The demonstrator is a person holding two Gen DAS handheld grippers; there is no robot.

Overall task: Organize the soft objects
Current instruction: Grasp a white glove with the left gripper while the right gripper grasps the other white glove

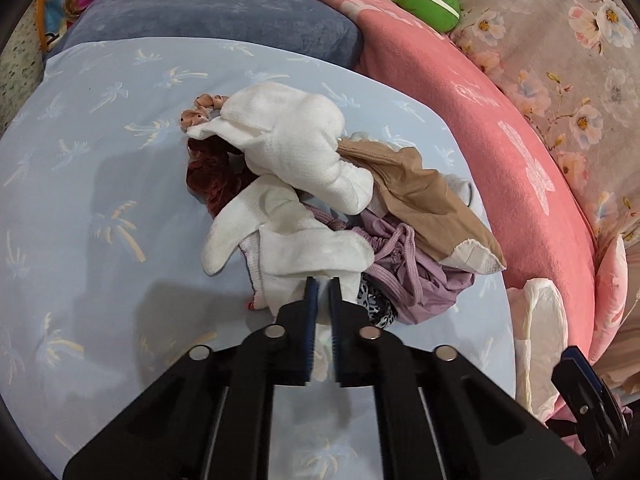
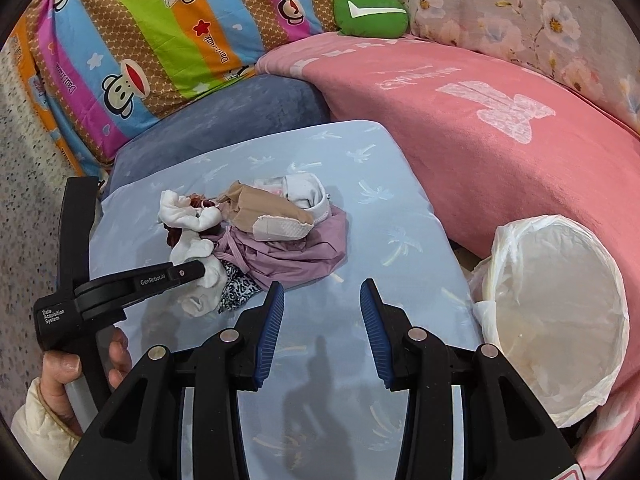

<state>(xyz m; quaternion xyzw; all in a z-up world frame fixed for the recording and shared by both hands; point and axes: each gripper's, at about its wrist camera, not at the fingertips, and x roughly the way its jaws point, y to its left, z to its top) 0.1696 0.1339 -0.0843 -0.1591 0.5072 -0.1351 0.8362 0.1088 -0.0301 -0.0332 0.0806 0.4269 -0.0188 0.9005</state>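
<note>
A pile of soft items lies on the pale blue palm-print sheet (image 1: 80, 200): white socks (image 1: 288, 140), a tan stocking (image 1: 420, 196), a lilac garment (image 1: 424, 284), a leopard-print cloth (image 1: 376, 304), a dark red scrunchie (image 1: 212, 176) and a pink scrunchie (image 1: 196, 114). My left gripper (image 1: 323, 282) is at the pile's near edge, shut on the nearest white sock (image 1: 304, 252). The right wrist view shows it from the side, tip (image 2: 202, 270) against that white sock (image 2: 200, 280). My right gripper (image 2: 322, 292) is open over bare sheet, just right of the lilac garment (image 2: 296, 252).
A round bin lined with a white plastic bag (image 2: 560, 320) stands at the sheet's right edge. A pink blanket (image 2: 460, 120), a blue-grey cushion (image 2: 224, 120), a striped monkey quilt (image 2: 140, 40) and a green plush (image 2: 372, 12) ring the back. A hand (image 2: 68, 368) holds the left gripper.
</note>
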